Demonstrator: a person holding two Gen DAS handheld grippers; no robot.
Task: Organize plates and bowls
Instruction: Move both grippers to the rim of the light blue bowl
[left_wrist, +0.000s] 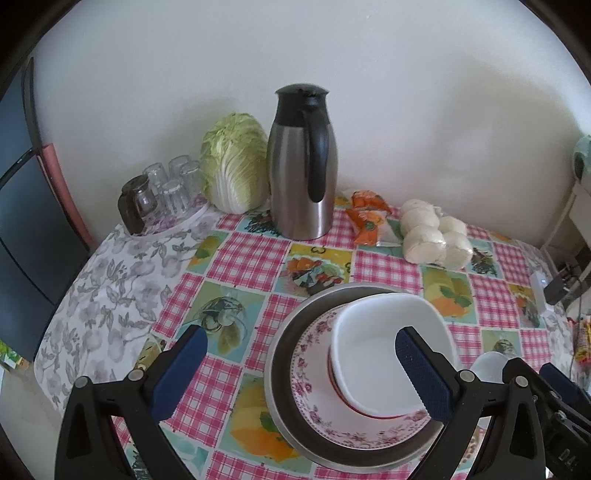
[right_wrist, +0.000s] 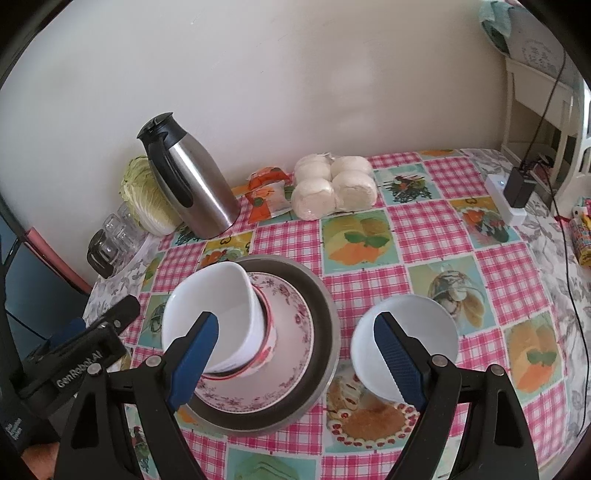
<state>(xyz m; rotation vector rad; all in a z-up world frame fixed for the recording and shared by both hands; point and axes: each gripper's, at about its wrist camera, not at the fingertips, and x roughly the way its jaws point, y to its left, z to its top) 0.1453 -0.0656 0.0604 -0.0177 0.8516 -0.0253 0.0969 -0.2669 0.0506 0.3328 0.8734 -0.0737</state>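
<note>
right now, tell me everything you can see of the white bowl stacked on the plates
The white bowl is plain, glossy, ceramic-looking, with a rounded-square rim and nothing visible inside. It sits tilted on a red-rimmed bowl, which rests on the floral plate inside the dark metal plate. Neither gripper touches it.

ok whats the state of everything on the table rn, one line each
metal plate: flat on the table, bottom of the stack
floral plate: nested in the metal plate
white bowl: upright, empty, stacked on a red-rimmed bowl
small white bowl: upright, empty, alone beside the stack
thermos jug: upright, lid on
glasses: upside down on a tray
left gripper: jaws open, empty
right gripper: jaws open, empty
</note>
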